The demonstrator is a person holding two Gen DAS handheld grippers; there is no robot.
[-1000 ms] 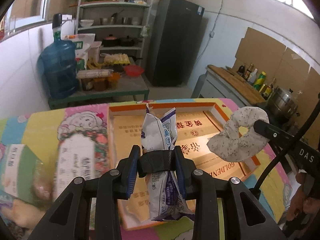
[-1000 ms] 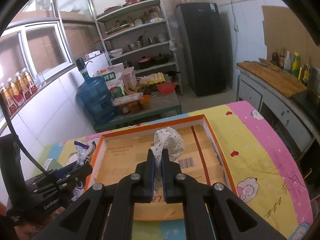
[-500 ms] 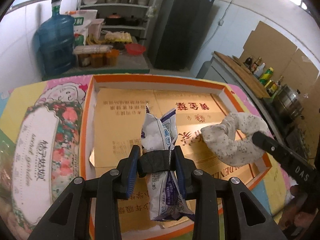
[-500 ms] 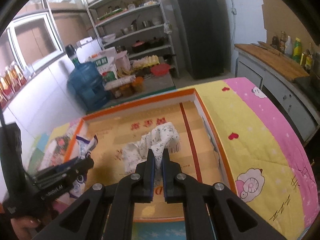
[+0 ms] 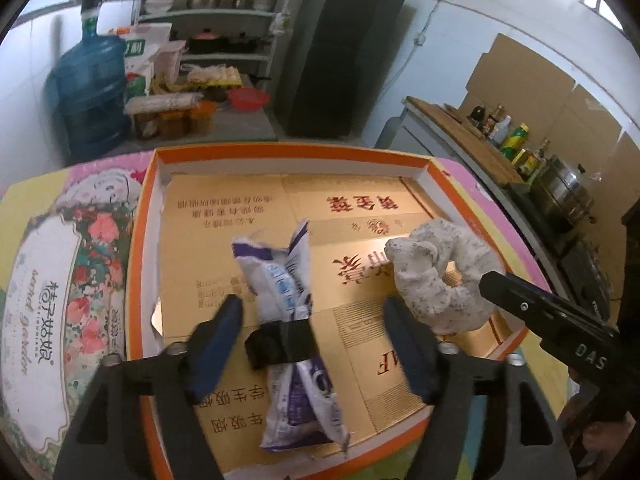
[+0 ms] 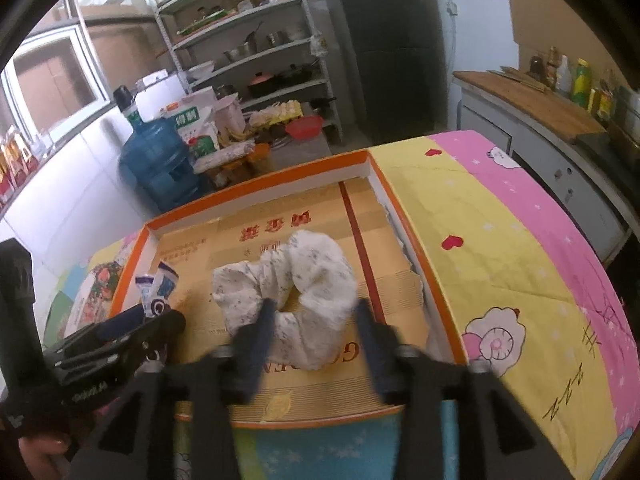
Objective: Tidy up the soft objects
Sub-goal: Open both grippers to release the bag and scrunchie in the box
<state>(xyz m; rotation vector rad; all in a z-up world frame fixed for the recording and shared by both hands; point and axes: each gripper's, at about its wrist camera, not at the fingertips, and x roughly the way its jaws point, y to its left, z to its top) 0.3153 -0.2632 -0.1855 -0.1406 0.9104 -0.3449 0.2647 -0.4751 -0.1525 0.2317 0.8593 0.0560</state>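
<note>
Currently both grippers are sitting over the orange box [image 5: 138, 240] on the desk [image 6: 500, 248], jaws spread wide on each. Left gripper [image 5: 312, 316] is holding nothing: the white-and-purple packet [image 5: 288, 280] with the black band [image 5: 280, 344] is lying flat on the gold cardboard floor of the box, between the two fingers but touching neither. Packet is running lengthwise along the gripper axis, its near end close to the box's front wall.

Right gripper [image 6: 316, 316] is also gripping nothing. The speckled white scrunchie [image 6: 296, 292] is resting on the box floor, right half, with both fingers straddling its near edge; contact with the fingers is hard to tell because of motion blur. In the left wrist view the scrunchie [image 5: 440, 272] is lying just right of the packet, apart from it, with the right gripper's finger overlapping its right side.

A floral-print card [image 5: 52, 288] is lying on the desk just left of the box. A blue water jug [image 6: 160, 164] is standing in the background.
</note>
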